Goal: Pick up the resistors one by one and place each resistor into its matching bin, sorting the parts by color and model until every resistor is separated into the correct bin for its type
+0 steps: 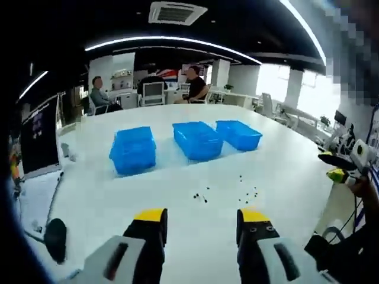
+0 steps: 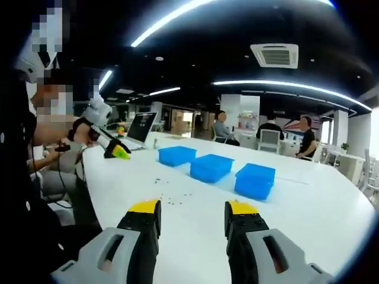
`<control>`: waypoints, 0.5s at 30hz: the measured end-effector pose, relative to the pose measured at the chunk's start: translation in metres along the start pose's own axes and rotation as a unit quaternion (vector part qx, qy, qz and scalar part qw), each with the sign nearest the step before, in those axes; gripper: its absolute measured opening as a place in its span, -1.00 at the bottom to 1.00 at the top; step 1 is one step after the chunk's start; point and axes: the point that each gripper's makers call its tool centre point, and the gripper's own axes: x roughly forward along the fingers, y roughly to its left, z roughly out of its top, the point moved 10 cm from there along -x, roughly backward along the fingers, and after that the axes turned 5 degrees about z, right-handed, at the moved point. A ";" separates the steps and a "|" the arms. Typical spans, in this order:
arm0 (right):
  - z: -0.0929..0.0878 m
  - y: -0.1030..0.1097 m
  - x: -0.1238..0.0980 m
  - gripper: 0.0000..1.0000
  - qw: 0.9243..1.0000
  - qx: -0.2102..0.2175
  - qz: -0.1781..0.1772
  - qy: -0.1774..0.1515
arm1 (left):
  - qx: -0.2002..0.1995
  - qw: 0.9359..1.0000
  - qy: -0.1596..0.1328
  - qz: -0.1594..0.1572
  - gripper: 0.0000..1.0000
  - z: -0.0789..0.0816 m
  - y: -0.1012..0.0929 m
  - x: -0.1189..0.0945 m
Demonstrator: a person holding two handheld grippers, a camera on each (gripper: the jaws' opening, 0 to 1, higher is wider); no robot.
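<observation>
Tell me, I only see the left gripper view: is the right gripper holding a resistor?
Observer: No. In the right gripper view, the right gripper has its jaws apart with nothing between them.
Operator: Where are the resistors from there?
Observer: The resistors lie scattered on the white table just ahead of its left jaw, nearer than the blue bins.
Operator: Can you see my left gripper too?
Observer: Yes, the left gripper is over the table's edge at the left of that view, showing a yellow tip.
</observation>
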 end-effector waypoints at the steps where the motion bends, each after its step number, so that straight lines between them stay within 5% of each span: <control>1: 0.000 0.000 0.000 -0.11 1.000 0.001 -0.001 0.000 | -0.006 1.000 0.021 -0.003 -0.11 0.003 -0.003 0.005; 8: -0.005 -0.002 -0.001 -0.11 1.000 0.009 -0.001 0.002 | -0.014 0.994 0.111 -0.018 -0.25 0.015 -0.013 0.038; 15: -0.006 -0.003 -0.001 -0.11 1.000 0.009 0.001 0.003 | -0.004 0.986 0.162 -0.021 -0.36 0.023 -0.023 0.072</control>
